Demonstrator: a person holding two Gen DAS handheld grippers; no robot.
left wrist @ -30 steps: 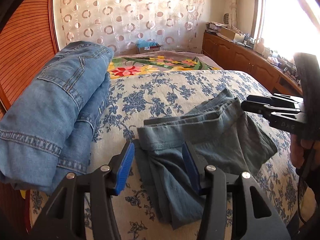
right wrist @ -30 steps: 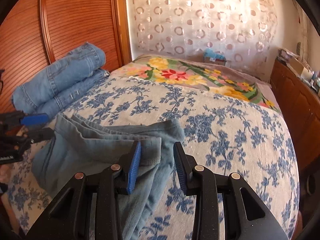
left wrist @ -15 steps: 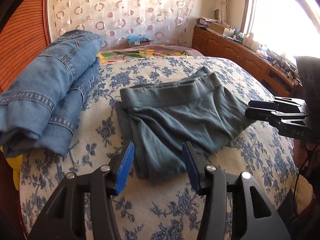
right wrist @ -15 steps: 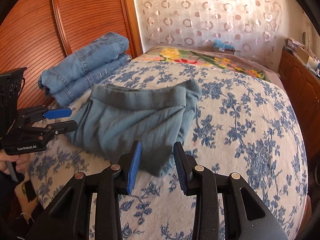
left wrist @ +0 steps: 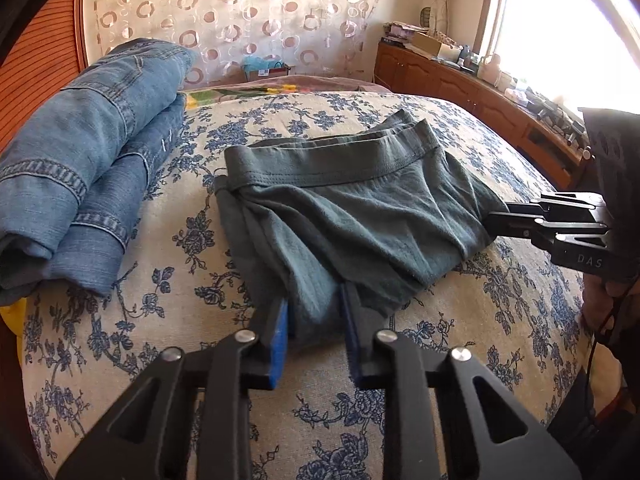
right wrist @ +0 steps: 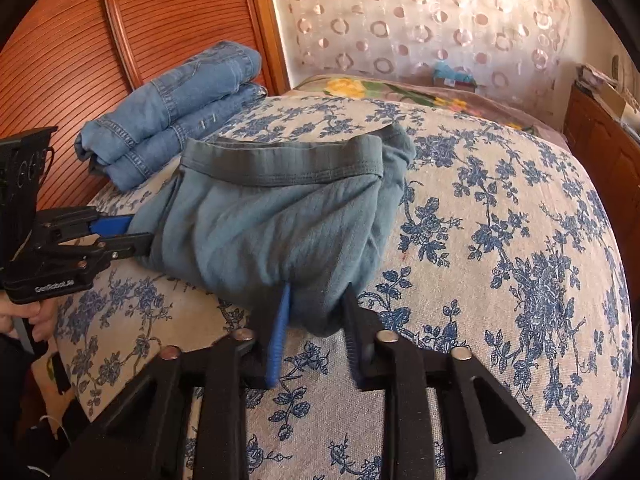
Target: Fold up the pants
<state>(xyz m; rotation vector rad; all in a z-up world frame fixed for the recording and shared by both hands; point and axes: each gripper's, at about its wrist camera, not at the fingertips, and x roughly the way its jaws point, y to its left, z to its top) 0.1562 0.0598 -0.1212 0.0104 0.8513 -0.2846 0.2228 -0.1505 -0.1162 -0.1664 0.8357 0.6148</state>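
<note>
A pair of grey-green knit pants lies bunched in a loose fold on the bed, which is covered by a cream bedspread printed with blue flowers; the elastic waistband runs across the far side of the heap. The left tongs sit at the near edge of the pants with a wad of the cloth between the blue-padded fingers, which are partly closed and touch the fabric on both sides. The right tongs are at the opposite near corner of the heap, likewise narrowed about a fold of the cloth that fills the gap between their fingers. In each wrist view the other tool reaches in from the side, its tips meeting the edge of the pants. Folded blue jeans are stacked on the bed beside the ribbed wooden headboard, apart from the pants. A sheer curtain with ring patterns hangs behind, and a wooden cabinet runs under the bright window.
</note>
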